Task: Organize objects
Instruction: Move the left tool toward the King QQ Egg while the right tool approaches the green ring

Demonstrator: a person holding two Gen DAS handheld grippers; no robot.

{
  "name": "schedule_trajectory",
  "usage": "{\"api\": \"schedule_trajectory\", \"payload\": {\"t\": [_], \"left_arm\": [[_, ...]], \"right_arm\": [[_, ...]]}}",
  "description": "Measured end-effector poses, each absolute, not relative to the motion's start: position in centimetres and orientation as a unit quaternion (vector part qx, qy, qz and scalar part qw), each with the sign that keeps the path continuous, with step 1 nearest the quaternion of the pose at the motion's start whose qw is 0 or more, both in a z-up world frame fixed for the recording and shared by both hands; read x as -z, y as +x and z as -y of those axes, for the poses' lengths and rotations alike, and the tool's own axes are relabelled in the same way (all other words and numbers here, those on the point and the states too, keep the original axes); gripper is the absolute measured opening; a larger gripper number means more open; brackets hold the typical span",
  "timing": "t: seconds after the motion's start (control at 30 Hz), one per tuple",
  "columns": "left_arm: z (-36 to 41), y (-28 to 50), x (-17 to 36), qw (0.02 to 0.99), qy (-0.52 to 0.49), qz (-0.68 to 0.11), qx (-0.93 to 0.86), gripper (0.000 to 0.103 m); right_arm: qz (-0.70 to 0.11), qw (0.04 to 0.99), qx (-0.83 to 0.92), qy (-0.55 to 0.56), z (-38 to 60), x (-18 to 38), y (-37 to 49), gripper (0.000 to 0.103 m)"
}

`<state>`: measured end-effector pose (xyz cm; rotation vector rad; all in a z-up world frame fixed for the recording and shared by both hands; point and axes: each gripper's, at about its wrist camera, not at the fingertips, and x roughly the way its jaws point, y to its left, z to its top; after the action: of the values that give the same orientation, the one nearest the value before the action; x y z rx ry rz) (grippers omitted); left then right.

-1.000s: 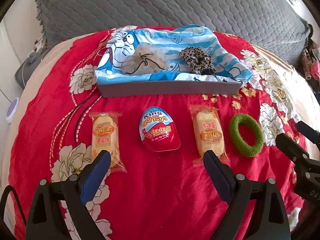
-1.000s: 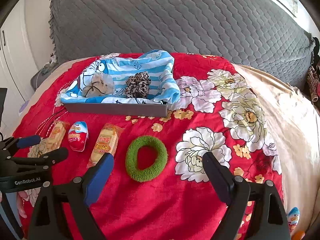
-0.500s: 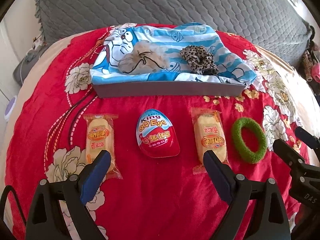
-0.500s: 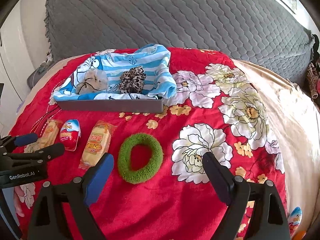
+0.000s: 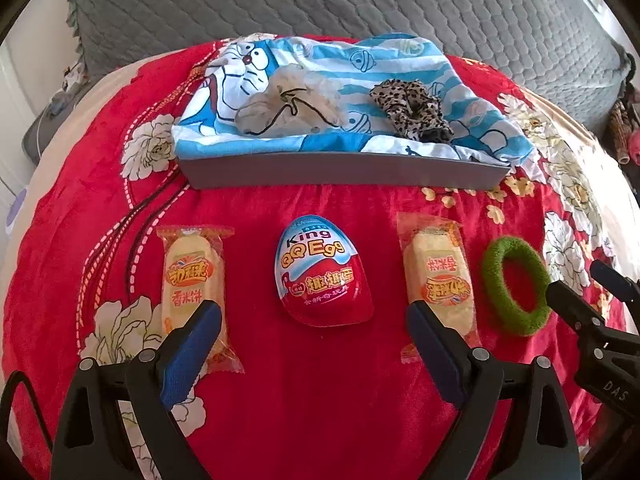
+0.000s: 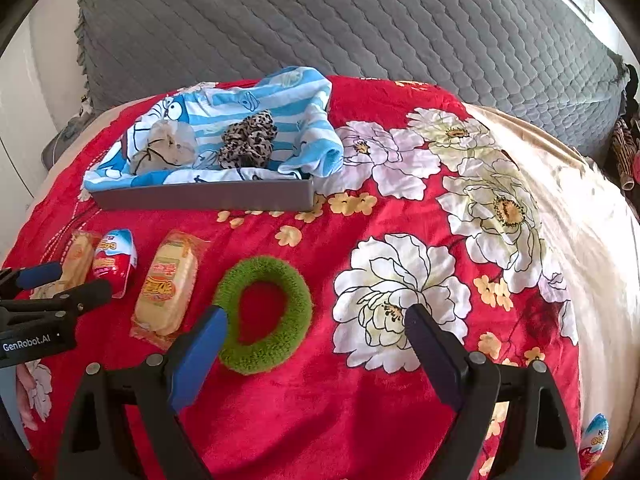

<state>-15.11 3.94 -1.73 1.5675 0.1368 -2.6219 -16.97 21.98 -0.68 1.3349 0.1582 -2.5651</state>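
On the red flowered blanket lie, left to right, a rice cracker pack [image 5: 191, 280], a King egg [image 5: 320, 272], a second cracker pack [image 5: 440, 276] and a green scrunchie [image 5: 514, 286]. My left gripper [image 5: 314, 320] is open, low, its fingers either side of the egg. My right gripper [image 6: 314, 322] is open above the blanket, its left finger beside the green scrunchie [image 6: 266, 314]. Behind stands a grey tray [image 5: 344, 174] lined with a blue cartoon cloth, holding a beige scrunchie [image 5: 280, 106] and a leopard scrunchie [image 5: 412, 108].
A grey quilted headboard [image 6: 360, 32] rises behind the tray. The bed edge falls away at the right, where another egg [image 6: 596, 438] lies at the lower right. The left gripper shows in the right wrist view [image 6: 64, 282].
Both grippers have moved forward and down toward the row of objects, which appear larger. The right gripper has shifted closer to the green scrunchie. Nothing has been grasped.
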Motion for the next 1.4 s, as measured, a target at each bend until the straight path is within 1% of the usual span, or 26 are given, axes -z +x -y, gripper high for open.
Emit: {"api": "schedule_trajectory", "payload": {"t": [1.13,1.4], "left_arm": [[-3.1,-18.0,4.8,0.048,0.528,-0.059,0.846,0.094],[-3.2,-18.6,5.3,0.042,0.528,-0.062,0.846,0.094]], "right_arm": [[-0.058,0.113,0.868,0.48,-21.5,3.7,-19.7,0.09],[-0.056,0.113,0.866,0.483,-21.3,4.2,-20.2,0.088]]}}
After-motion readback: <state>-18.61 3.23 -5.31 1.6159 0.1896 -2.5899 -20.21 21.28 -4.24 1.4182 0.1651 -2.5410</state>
